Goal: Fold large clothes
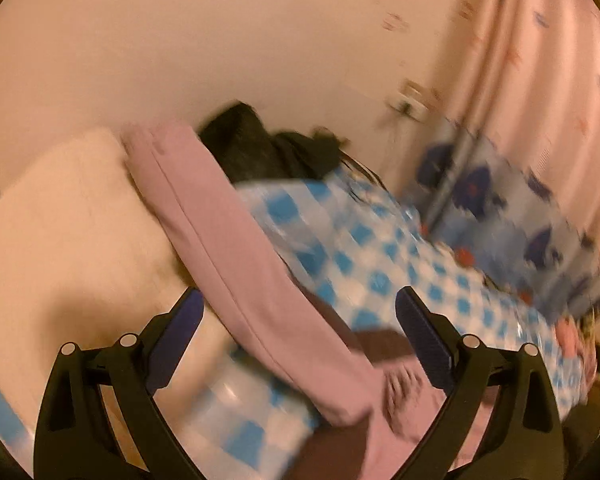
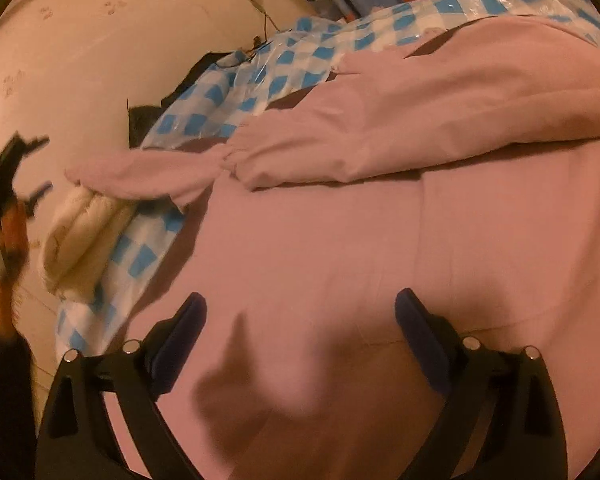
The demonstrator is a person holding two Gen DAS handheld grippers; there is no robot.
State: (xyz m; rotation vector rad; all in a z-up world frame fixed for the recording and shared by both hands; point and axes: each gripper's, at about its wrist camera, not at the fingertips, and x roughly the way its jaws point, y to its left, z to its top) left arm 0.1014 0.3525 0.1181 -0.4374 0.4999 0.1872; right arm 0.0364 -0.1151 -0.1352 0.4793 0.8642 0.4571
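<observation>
A large pink garment (image 2: 359, 248) lies spread on a blue-and-white checked sheet (image 2: 260, 68), with a sleeve (image 2: 379, 120) folded across its upper part. My right gripper (image 2: 300, 308) is open just above the garment's flat body, holding nothing. In the blurred left wrist view a long pink part of the garment (image 1: 236, 264) runs diagonally over the checked sheet (image 1: 379, 264). My left gripper (image 1: 298, 300) is open above it, with nothing between its fingers.
A cream pillow (image 1: 60, 240) lies left of the garment; it also shows in the right wrist view (image 2: 84, 232). Dark clothing (image 1: 260, 144) lies by the wall. A blue patterned cushion (image 1: 519, 216) and a pink curtain (image 1: 539, 80) stand to the right.
</observation>
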